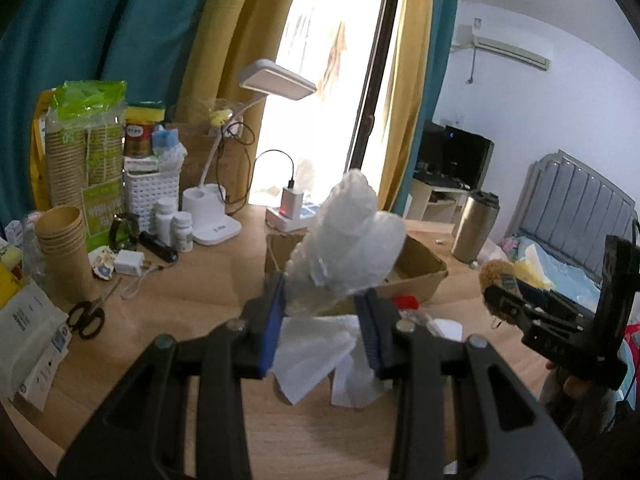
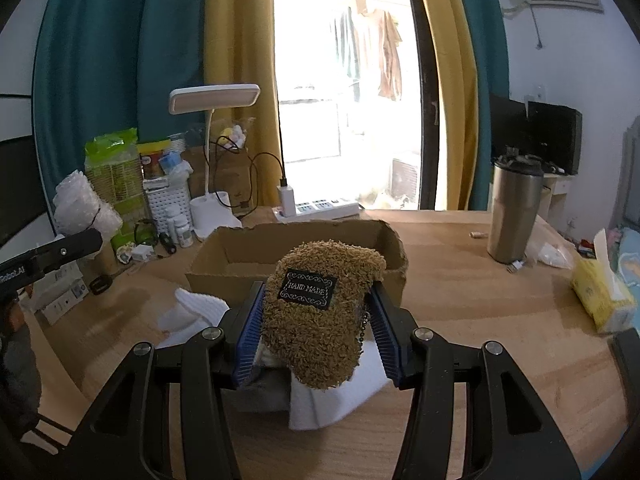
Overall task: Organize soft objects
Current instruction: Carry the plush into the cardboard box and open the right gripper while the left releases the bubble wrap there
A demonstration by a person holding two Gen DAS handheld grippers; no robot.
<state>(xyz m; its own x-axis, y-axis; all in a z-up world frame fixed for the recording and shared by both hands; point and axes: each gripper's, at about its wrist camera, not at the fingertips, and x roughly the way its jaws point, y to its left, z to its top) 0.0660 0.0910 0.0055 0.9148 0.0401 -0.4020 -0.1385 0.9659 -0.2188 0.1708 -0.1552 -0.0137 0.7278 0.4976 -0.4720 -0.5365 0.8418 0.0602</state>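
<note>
Left gripper (image 1: 320, 312): you've clamped the bubble wrap (image 1: 348, 236), lifted ready for the cardboard box (image 1: 420, 268).
Right gripper (image 2: 316, 320): you've pinched the fuzzy brown pouch (image 2: 320, 312) before that box.

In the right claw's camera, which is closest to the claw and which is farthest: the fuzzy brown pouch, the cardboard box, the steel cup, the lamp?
1. Pouch: held in the right claw.
2. Box: just behind the pouch.
3. Cup: farther back on the right.
4. Lamp: at the back left, by the curtains.

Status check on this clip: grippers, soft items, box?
Left gripper shut on bubble wrap. Right gripper shut on brown plush pouch. Cardboard box ahead, open, nothing blocking.
</note>
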